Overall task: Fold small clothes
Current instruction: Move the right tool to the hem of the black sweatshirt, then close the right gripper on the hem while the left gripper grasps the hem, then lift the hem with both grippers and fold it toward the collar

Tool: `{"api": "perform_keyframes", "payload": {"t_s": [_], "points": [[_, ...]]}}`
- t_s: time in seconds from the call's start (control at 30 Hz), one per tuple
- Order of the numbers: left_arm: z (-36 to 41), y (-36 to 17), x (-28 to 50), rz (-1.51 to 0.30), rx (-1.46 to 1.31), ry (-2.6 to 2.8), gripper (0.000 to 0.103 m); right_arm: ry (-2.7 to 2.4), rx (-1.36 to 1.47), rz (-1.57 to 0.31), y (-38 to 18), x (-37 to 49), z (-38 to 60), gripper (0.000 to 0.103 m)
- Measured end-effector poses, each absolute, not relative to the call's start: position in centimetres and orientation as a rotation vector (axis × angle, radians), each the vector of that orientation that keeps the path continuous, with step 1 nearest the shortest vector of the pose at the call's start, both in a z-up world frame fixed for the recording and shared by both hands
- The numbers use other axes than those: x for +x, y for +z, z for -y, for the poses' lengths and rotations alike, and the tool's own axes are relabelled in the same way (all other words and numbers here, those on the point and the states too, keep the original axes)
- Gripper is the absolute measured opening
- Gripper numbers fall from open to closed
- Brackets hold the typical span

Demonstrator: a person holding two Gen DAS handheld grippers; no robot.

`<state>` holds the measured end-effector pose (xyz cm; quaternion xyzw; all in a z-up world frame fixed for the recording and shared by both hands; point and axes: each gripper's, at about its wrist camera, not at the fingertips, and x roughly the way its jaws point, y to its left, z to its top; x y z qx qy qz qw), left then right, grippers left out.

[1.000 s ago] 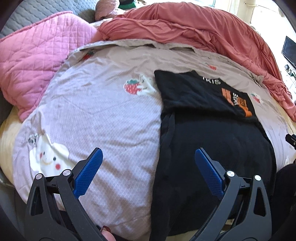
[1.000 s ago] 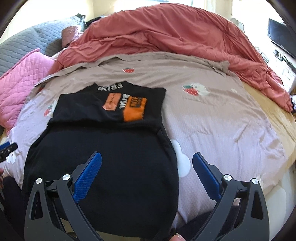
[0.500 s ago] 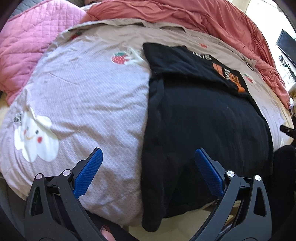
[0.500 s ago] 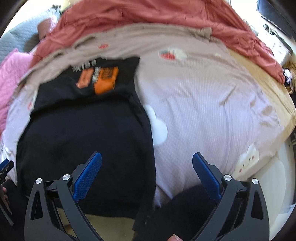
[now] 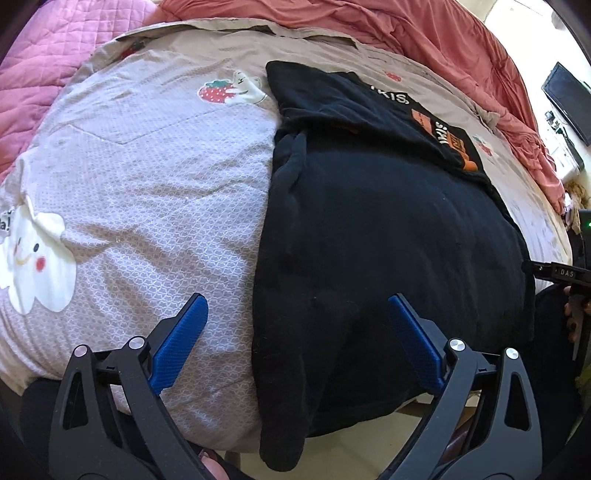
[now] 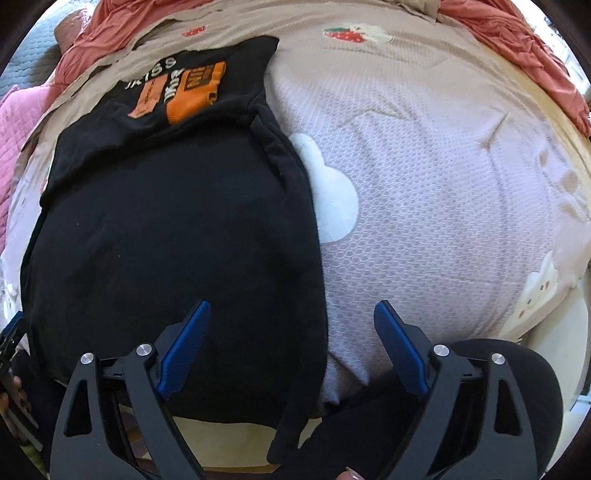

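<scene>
Both grippers have come down lower over the near edge of the bed [image 5: 122, 206] than they were a second ago. The cameras now look more steeply down, so the black garment [image 5: 388, 240] fills more of each view and its bottom hem shows, hanging a little over the bed's edge.

The left gripper [image 5: 297, 332] has its jaws spread wide, and nothing is between the pads. They sit over the left side edge of the black garment, near the hem. The right gripper [image 6: 291, 336] also has its jaws apart, but they have just been closing a little. The right side edge of the garment lies between them, and the pads do not press on it yet.

The black garment lies flat on the bed cover with the cloud and strawberry pictures. Its top part is already folded down, so the orange print [image 6: 184, 90] faces up. The red blanket [image 5: 406, 33] is bunched up at the far side of the bed, and a pink quilt [image 5: 48, 62] lies at the left.

I think this means the hands are getting ready to pinch the two bottom corners and lift the hem up for the next fold.

There are no boxes, baskets or other containers in view, so nothing is inside anything.
</scene>
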<state>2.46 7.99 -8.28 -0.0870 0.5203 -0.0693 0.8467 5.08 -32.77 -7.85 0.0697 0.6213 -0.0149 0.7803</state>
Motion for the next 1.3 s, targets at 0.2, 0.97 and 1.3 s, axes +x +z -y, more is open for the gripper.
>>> {"api": "perform_keyframes", "payload": {"t_s": [0.2, 0.97, 1.3], "points": [[-8.3, -8.6, 2.5, -1.11, -0.209, -0.156, 0.084, 0.075, 0.176, -1.313, -7.0, 4.7, 32.0, 0.015], [-7.4, -9.3, 2.8, -1.148, -0.236, -0.212, 0.029, 0.121, 0.305, -1.364, -7.3, 3.7, 33.7, 0.01], [-8.1, -5.6, 2.4, -1.026, -0.318, -0.271, 0.007, 0.294, 0.444, -1.127, -3.3, 3.5, 34.4, 0.009]]}}
